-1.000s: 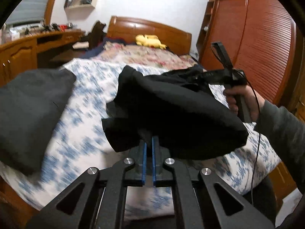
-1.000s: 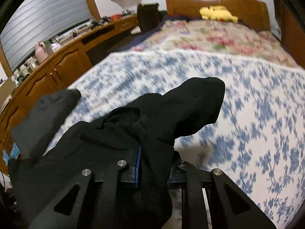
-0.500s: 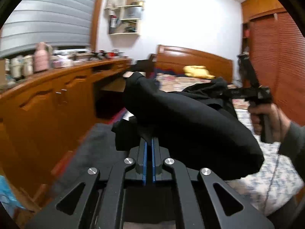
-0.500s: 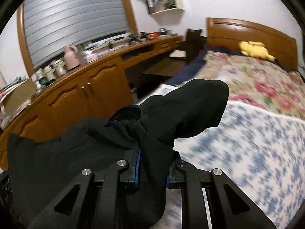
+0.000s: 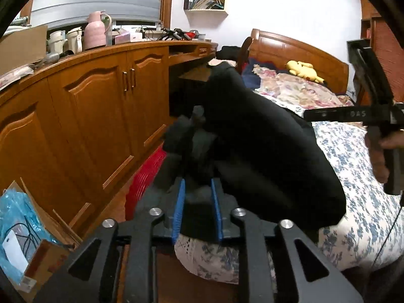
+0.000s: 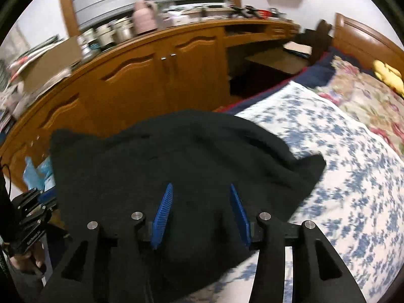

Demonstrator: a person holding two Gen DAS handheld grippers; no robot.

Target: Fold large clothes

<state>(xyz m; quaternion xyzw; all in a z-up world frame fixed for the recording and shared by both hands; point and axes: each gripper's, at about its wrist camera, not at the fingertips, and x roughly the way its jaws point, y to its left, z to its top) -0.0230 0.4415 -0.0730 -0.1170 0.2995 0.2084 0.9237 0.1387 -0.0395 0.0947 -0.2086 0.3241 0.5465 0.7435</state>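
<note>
A black garment (image 5: 265, 151) is seen bunched at the near corner of the bed (image 5: 358, 176), on the blue-flowered bedspread (image 6: 353, 176), beside the wooden cabinets (image 5: 96, 116). In the left wrist view its bulk is raised in a rounded fold ahead of the left tool (image 5: 198, 212), and a crumpled part of it lies between the blue pads (image 5: 179, 209). The jaws of this tool have just been opening and now stand partly apart; whether the pads are pressed on the cloth cannot be told.

In the right wrist view the garment is spread in a loose, flattened heap beneath and ahead of the right tool (image 6: 200, 214). Its jaws have also just been opening and are held clearly apart, with the dark cloth seen in the gap but not pinched by the pads (image 6: 164, 209). The view is blurred.

The right tool is also seen from the left wrist view at the right edge, gripped by a hand (image 5: 381, 156). A yellow plush toy (image 5: 303, 69) is seen at the wooden headboard (image 5: 298, 48), and a pink flask (image 5: 96, 30) stands on the tabletop (image 5: 141, 44) above the cabinets.
</note>
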